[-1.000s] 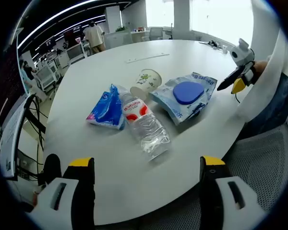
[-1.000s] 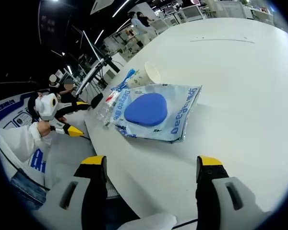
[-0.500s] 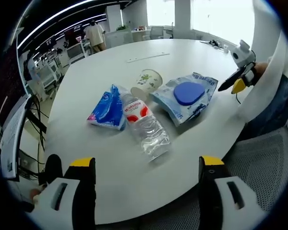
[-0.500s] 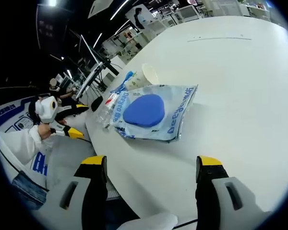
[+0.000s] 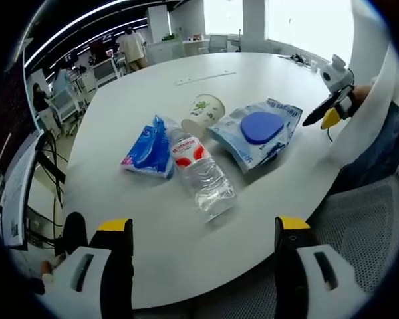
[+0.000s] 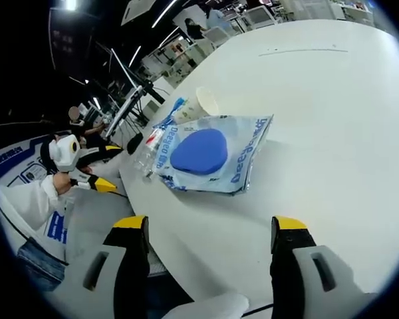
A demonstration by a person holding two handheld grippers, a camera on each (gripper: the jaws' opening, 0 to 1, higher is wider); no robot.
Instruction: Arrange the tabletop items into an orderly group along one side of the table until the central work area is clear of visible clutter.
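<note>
Bottle (image 5: pixel 201 174): clear plastic, lying on table (image 5: pixel 153 252); likely light, slippery, prone to roll—take across its middle. Left gripper (image 5: pixel 198 246) and right gripper (image 6: pixel 205 242): jaws wide, empty.

The table (image 5: pixel 253 219) is smooth, matt white, taking only a soft sheen from the ceiling lights; the bottle (image 5: pixel 201 174) is clear, glossy plastic, ribbed and crinkled, with a printed red-and-white label; the cup (image 5: pixel 204 113) looks like matt printed paper; the blue pack (image 5: pixel 146 149) is shiny, wrinkled plastic film; the pouch (image 5: pixel 256 133) is glossy, translucent film with blue print, and the blue pad (image 6: pixel 199 150) inside looks matt and smooth; the chair seat (image 5: pixel 366 219) is grey mesh cloth, rough in weave; both grippers' jaws look like matt black and grey plastic with yellow tips.
</note>
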